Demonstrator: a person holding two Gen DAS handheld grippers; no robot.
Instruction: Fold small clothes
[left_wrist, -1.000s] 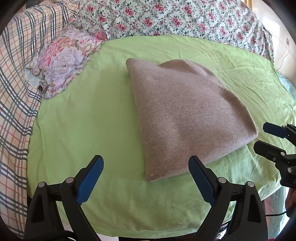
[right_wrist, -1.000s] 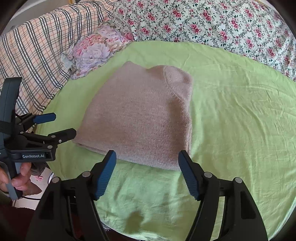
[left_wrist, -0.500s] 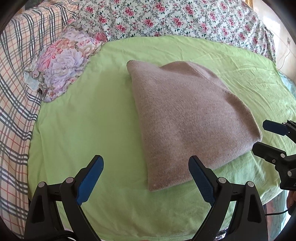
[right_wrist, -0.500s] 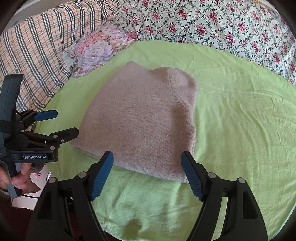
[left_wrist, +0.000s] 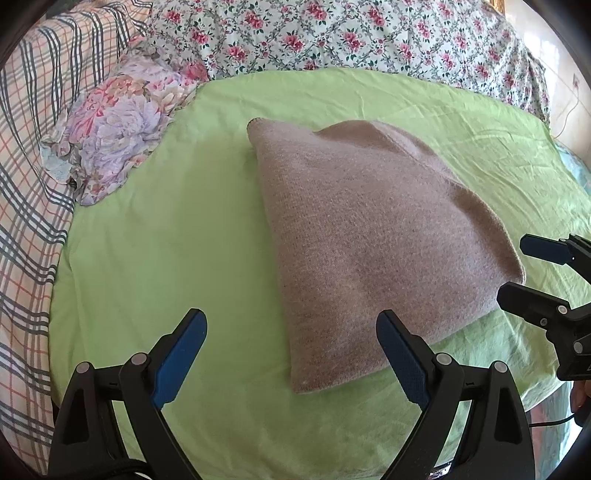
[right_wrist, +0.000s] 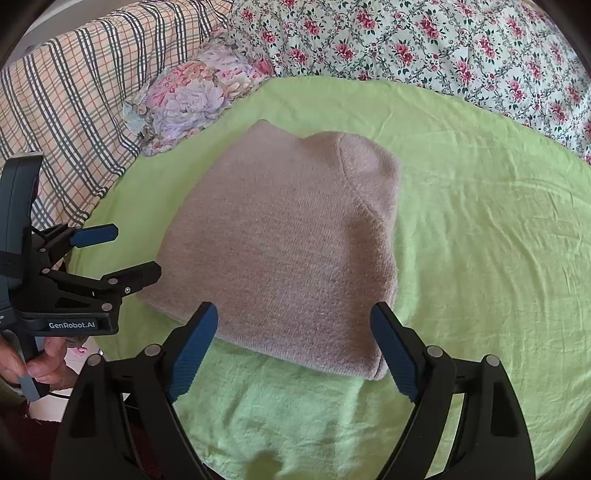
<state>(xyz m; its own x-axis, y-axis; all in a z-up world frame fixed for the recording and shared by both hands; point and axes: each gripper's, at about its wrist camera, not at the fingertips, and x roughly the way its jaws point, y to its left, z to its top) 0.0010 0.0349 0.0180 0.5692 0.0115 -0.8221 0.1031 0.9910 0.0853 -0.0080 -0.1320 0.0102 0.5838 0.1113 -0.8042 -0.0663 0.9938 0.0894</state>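
Observation:
A folded brownish-pink knit sweater (left_wrist: 369, 236) (right_wrist: 288, 251) lies flat on a light green sheet (left_wrist: 166, 240) (right_wrist: 480, 240). My left gripper (left_wrist: 291, 347) hovers above the sweater's near left corner, open, nothing between its blue pads. My right gripper (right_wrist: 293, 339) hangs over the sweater's near edge; its jaws are opening, and nothing is pinched between them. Each gripper shows in the other's view: the right one (left_wrist: 524, 273) at the right edge, the left one (right_wrist: 118, 251) at the left, held by a hand (right_wrist: 40, 362).
A floral pillow (left_wrist: 118, 129) (right_wrist: 192, 99) lies at the far left of the sheet. A plaid cover (left_wrist: 26, 166) lines the left side, and a rose-print quilt (left_wrist: 332, 33) the back. The bed's near edge drops off below the grippers.
The right gripper's jaws have spread wider. Both views have shifted slightly, so the sweater sits a little farther right and lower. The sweater itself lies as before.

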